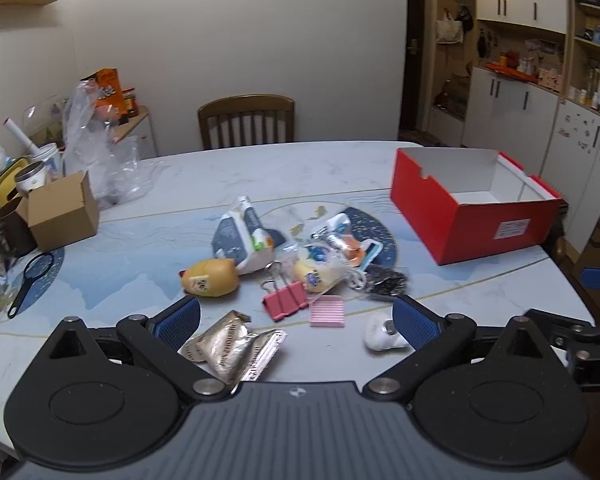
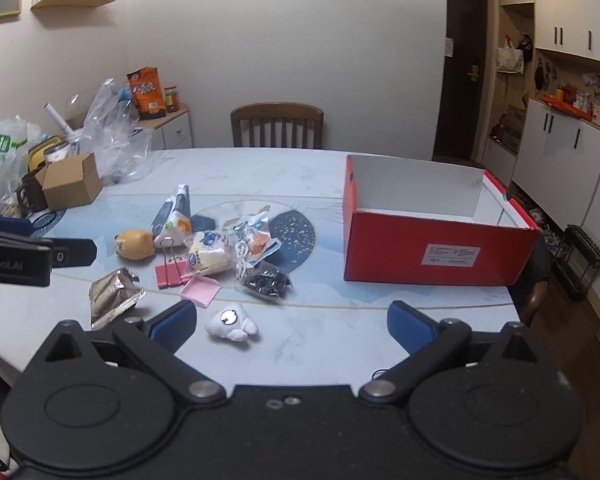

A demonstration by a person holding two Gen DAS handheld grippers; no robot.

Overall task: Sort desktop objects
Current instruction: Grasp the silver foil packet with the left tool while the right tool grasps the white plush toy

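A pile of small objects lies mid-table: a yellow squishy toy [image 1: 210,279], a pink binder clip [image 1: 285,298], a pink ridged card [image 1: 327,311], a silver foil packet [image 1: 232,346], a white plush charm [image 1: 381,333], snack packets [image 1: 242,236] and a black bag [image 1: 386,280]. An open red box [image 1: 472,216] stands at the right; it also shows in the right wrist view [image 2: 436,248]. My left gripper [image 1: 296,320] is open above the foil packet. My right gripper [image 2: 292,322] is open and empty, just right of the white charm [image 2: 230,320].
A brown cardboard box [image 1: 62,210], cups, plastic bags and a black magnifier [image 1: 32,276] crowd the table's left side. A wooden chair [image 1: 246,120] stands behind the table. Cabinets line the right wall. My left gripper's body [image 2: 16,258] shows at the left of the right wrist view.
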